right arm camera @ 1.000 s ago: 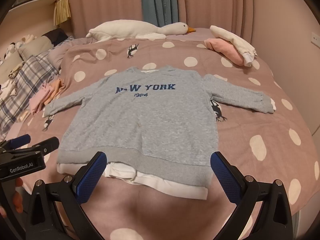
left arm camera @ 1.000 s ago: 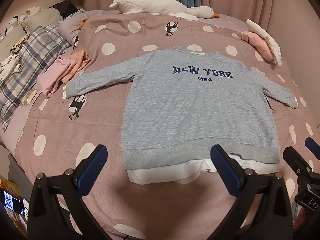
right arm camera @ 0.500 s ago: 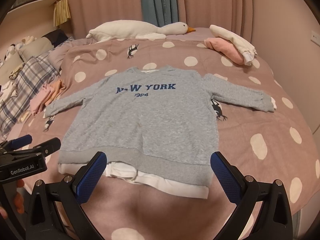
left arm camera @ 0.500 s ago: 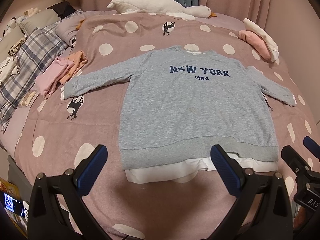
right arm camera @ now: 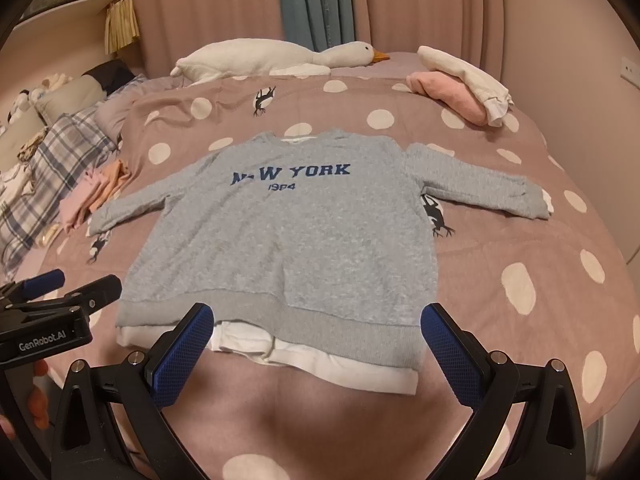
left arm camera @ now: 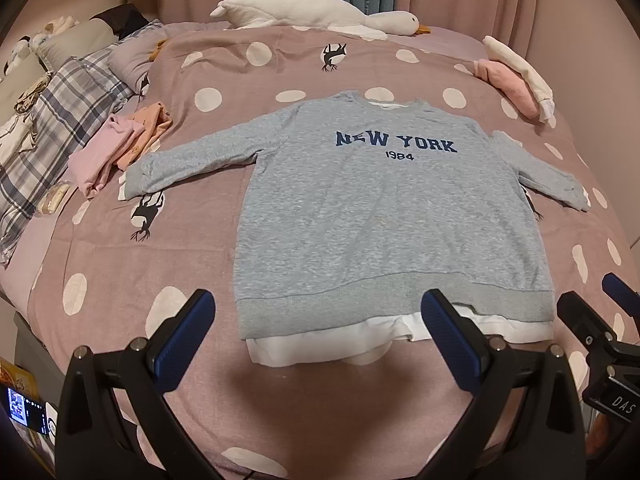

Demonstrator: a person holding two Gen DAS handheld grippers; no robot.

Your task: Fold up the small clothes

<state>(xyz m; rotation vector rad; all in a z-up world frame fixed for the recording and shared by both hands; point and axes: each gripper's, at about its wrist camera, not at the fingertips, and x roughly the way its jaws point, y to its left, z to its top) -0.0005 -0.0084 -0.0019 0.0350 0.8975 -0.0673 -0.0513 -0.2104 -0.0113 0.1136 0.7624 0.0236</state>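
Above bare bedspread (left arm camera: 320,392), both fingers (left arm camera: 182,340) (right arm camera: 452,354) gape empty near sweatshirt (left arm camera: 384,216) hem.

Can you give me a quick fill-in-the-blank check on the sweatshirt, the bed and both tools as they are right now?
1. The grey sweatshirt lies flat with both sleeves spread, printed "NEW YORK" above the number ____.
2. The layer showing below its hem is coloured ____.
3. The plush toy at the far end of the bed is a white ____.
4. The left tool and the right tool both have their fingers ____, holding nothing.

Missing words: 1984; white; goose; open
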